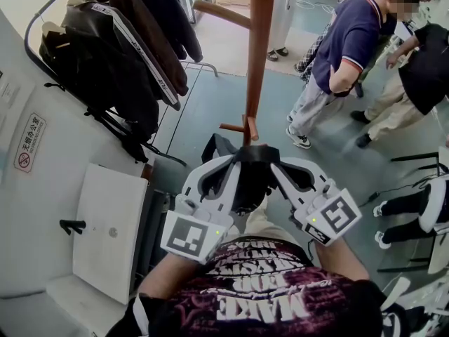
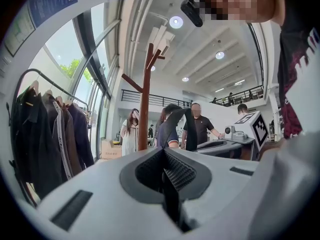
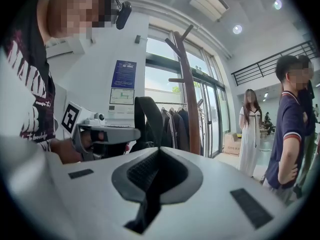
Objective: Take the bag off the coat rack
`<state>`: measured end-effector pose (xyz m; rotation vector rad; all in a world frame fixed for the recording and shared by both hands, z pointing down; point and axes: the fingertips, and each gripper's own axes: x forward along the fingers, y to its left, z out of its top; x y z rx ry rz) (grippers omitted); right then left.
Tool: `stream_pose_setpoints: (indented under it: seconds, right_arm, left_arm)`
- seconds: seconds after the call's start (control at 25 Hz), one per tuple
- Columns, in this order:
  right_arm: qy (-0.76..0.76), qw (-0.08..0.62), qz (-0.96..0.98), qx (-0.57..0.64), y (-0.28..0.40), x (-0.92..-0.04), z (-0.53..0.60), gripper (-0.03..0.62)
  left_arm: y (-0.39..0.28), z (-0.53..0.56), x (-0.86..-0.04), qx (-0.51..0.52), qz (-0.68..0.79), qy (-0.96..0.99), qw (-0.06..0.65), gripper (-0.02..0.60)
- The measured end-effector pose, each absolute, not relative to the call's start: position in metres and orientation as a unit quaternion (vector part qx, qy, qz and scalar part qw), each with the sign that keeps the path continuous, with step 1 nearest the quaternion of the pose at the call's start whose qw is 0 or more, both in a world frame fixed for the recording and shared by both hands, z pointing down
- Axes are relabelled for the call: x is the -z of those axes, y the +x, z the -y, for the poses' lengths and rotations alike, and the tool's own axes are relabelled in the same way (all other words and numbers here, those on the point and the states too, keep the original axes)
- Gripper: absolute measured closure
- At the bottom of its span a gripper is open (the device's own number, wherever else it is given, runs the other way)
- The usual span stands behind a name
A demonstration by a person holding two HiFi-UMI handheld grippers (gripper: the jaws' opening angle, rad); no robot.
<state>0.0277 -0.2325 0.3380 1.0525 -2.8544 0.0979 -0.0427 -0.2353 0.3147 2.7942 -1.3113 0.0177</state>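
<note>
Head view: black bag [image 1: 249, 181] at mid-frame, against coat rack [image 1: 258, 55] pole. Bulk hidden between grippers; hooked on peg or not, unclear. Left gripper [image 1: 233, 163] clamped on black strap [image 2: 170, 199]; right gripper [image 1: 275, 166] clenched on it too. Rack top cut off. Grey-blue floor [image 1: 210, 111]; jackets [image 1: 119, 41] upper left; bystanders [image 1: 344, 48] upper right.

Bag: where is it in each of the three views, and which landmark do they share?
Head view: bag at centre, just below the coat rack's lowest peg.
Left gripper view: its strap pinched in the jaws, lower centre.
Right gripper view: strap pinched in the jaws, lower centre.
Shared landmark: the coat rack's wooden pole, upright in all three.
</note>
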Motion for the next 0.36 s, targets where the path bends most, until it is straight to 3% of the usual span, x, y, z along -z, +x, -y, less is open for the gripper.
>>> stream_pose_setpoints:
  seconds: [0.36]
  right_arm:
    - [0.346,0.052,0.936,-0.041,0.0297,-0.3449,0.2317,0.585]
  left_arm:
    - [-0.0411,0.2327,-0.3199,-0.008,0.425,0.905,0.031,0.574]
